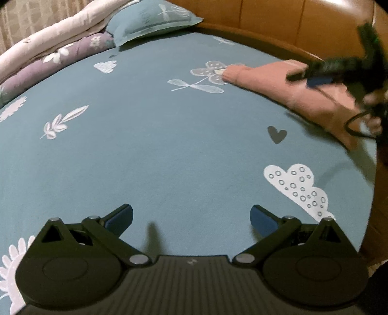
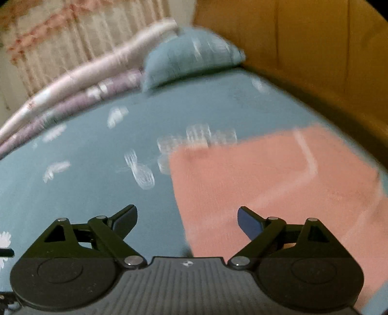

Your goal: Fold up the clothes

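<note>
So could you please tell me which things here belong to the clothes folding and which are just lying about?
Belongs to the job:
pink garment
left gripper
right gripper

Just lying about:
teal pillow
rolled quilts
patterned bedsheet

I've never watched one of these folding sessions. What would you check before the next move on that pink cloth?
1. Left gripper open and empty: ok.
2. Right gripper open, nothing pinched: ok.
3. Pink cloth lying flat on the bed sheet: ok.
4. Cloth already fully folded: cannot tell; its near edge is out of view.
5. Bare sheet in front of the left gripper: ok.
6. Pillow and quilts lie apart from the cloth: ok.
</note>
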The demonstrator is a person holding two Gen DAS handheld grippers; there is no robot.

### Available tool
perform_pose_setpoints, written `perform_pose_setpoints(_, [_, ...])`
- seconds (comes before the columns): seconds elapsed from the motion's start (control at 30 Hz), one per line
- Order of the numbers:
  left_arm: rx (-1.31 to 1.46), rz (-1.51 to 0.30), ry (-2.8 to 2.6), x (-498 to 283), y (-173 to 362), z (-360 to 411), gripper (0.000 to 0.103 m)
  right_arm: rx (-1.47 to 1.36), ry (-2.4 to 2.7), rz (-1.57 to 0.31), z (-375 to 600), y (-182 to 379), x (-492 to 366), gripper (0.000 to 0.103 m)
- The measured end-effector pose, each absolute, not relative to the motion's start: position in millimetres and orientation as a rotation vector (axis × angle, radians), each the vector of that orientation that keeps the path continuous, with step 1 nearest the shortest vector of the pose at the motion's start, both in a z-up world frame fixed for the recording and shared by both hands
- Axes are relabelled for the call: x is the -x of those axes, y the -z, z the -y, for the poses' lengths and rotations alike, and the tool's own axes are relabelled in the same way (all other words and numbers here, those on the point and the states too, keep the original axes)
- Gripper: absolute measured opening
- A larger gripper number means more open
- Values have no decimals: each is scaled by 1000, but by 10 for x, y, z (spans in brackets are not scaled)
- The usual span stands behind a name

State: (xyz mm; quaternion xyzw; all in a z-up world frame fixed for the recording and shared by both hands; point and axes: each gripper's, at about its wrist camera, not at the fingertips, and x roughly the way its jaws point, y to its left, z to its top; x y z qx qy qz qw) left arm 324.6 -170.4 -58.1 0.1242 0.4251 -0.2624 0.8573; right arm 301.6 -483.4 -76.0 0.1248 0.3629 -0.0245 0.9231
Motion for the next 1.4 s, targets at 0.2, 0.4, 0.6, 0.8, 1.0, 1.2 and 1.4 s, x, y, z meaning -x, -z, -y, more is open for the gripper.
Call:
perform_pose_setpoints(0.2, [-284, -848, 619, -3211, 532, 1571, 102, -283, 135, -740, 4609, 600, -2824, 93])
perform_pose_setpoints(0.4, [-281, -794, 690, -3203, 484, 1354, 102, -301, 289, -780, 4525, 747, -2651, 94])
perform_pose_setpoints(0.6, [-318, -719, 712, -3149, 418, 1156, 102, -358, 342, -717, 4281, 595, -2214, 95])
perform_pose_setpoints(0.8, [-283, -688, 720, -3112, 444, 1016, 102, -399, 399, -730, 4068, 561, -1846, 95])
perform_pose_setpoints(1.0, [-301, -641, 694, -3033, 417, 1010, 102, -426, 409, -725, 4055, 664, -1749, 95])
perform_pose_setpoints(1.2, [-311, -622, 622, -2937, 365, 1108, 102, -419, 417, -711, 4302, 819, -2035, 95])
perform_pose_setpoints(1.4, [-354, -623, 596, -2839, 292, 1253, 102, -405, 438, -736, 4491, 958, -2209, 99])
